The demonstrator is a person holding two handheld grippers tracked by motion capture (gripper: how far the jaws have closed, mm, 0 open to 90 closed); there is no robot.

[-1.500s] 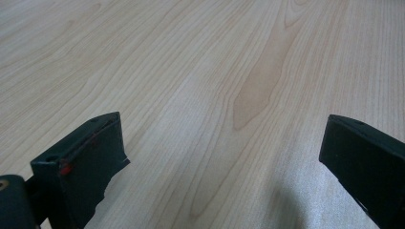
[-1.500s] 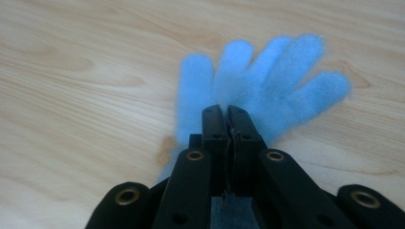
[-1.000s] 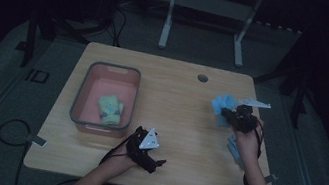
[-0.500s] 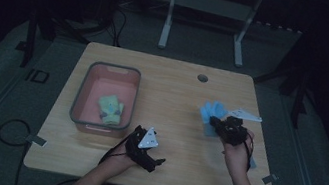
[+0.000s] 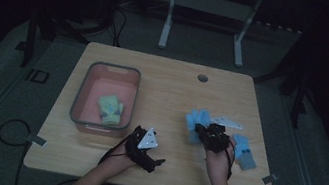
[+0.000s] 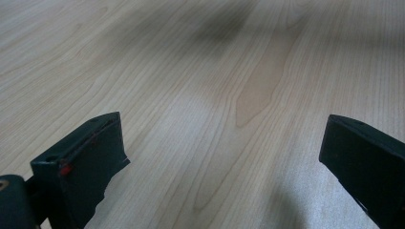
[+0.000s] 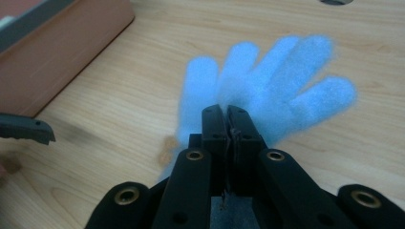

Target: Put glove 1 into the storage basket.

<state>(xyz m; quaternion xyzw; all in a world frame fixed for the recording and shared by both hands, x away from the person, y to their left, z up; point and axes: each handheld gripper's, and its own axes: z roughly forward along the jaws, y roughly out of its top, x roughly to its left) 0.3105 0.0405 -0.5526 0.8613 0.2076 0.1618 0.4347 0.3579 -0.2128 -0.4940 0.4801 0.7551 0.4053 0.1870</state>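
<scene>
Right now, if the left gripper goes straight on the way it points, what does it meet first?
Probably nothing soon. The left gripper has its jaws open, and ahead of them lies only bare table as far as its view reaches. Depth beyond is unclear.

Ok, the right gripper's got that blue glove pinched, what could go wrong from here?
The right gripper pinches only a small part of the blue glove, so the glove could slip free on the way. If the pink bin is the goal, the dangling fingers may snag its rim. The second blue glove lies close by the right hand and could get dragged.
</scene>
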